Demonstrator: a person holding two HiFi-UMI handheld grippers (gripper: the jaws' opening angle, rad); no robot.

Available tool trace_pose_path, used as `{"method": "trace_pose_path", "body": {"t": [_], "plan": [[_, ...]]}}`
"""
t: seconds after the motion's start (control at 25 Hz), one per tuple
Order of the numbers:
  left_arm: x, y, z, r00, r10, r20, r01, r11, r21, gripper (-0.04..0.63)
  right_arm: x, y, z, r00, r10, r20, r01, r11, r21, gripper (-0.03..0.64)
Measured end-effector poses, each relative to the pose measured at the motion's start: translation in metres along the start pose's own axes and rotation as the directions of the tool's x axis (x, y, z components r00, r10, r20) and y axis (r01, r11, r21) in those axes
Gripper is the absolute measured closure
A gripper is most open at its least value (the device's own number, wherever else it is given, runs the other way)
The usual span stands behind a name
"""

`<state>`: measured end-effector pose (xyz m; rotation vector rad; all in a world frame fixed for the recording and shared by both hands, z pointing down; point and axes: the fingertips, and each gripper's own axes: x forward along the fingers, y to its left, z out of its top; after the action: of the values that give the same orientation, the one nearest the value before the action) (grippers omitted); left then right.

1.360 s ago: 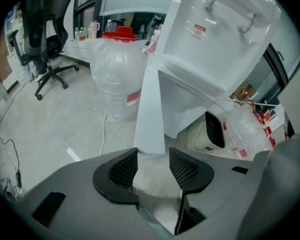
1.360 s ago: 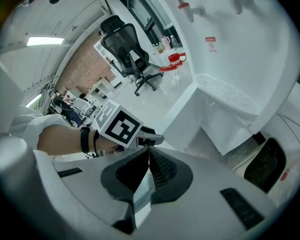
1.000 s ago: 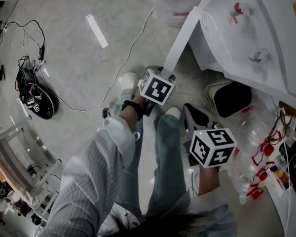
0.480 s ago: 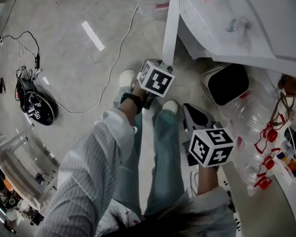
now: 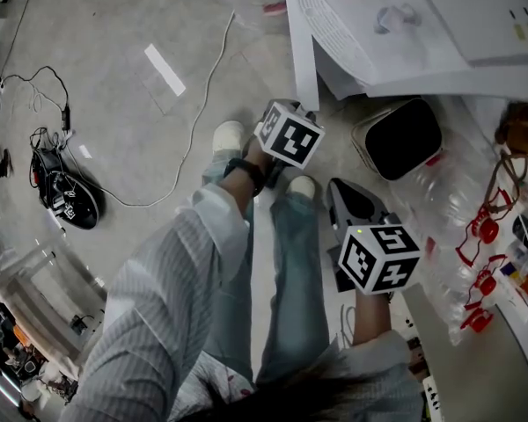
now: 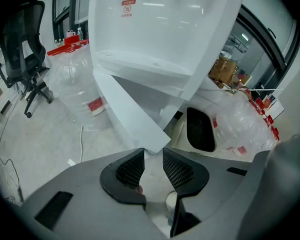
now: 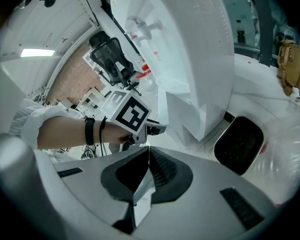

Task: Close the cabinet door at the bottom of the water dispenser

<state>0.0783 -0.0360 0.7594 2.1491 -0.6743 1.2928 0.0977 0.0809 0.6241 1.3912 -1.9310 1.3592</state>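
Observation:
The white water dispenser (image 5: 405, 25) stands at the upper right of the head view. Its bottom cabinet door (image 5: 303, 60) hangs open and shows edge-on. In the left gripper view the door (image 6: 130, 109) slants down to a corner right at the tips of my left gripper (image 6: 153, 156). Those jaws have just been closing; a narrow gap remains and the pads do not press the door. The left marker cube (image 5: 289, 137) sits below the door's lower edge. My right gripper (image 7: 149, 151) is shut and empty, held back near the person's legs (image 5: 350, 202).
A beige bin with a black opening (image 5: 400, 139) stands beside the dispenser, next to several clear bottles with red caps (image 5: 462, 209). A white cable (image 5: 202, 104) and a black device (image 5: 66, 196) lie on the floor at left. An office chair (image 6: 25, 49) and a large jug (image 6: 75, 84) stand beyond the door.
The left gripper has slid right along the floor towards the dispenser, staying at the door's lower edge. The door now lies closer to the cabinet. The right gripper has barely shifted.

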Motion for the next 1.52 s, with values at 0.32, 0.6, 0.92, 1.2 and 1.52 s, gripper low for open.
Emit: {"method": "trace_pose_path", "body": {"t": [0.32,0.6,0.92,1.2,1.52], "plan": [[0.01,-0.018,0.016,0.999,0.026,-0.019,-0.025,0.998,0.055,0.474,-0.017,-0.012,0.004,0.998,-0.018,0.059,0.016,0.999,0.042,0.603],[0.023,-0.039,0.037,0.998,0.056,-0.026,-0.052,0.989,0.142,0.474,-0.035,-0.032,-0.008,0.994,-0.048,0.102,0.036,0.992,0.12,0.603],[0.038,-0.056,0.06,0.996,0.08,-0.027,-0.073,0.979,0.192,0.474,-0.051,-0.064,-0.01,0.982,-0.11,0.151,0.077,0.974,0.212,0.603],[0.041,-0.06,0.065,0.996,0.086,-0.03,-0.081,0.986,0.143,0.474,-0.061,-0.082,-0.01,0.976,-0.13,0.175,0.085,0.966,0.245,0.603],[0.043,-0.063,0.07,0.997,0.079,-0.015,-0.077,0.993,0.093,0.474,-0.059,-0.088,-0.019,0.979,-0.132,0.155,0.088,0.961,0.262,0.603]]}}
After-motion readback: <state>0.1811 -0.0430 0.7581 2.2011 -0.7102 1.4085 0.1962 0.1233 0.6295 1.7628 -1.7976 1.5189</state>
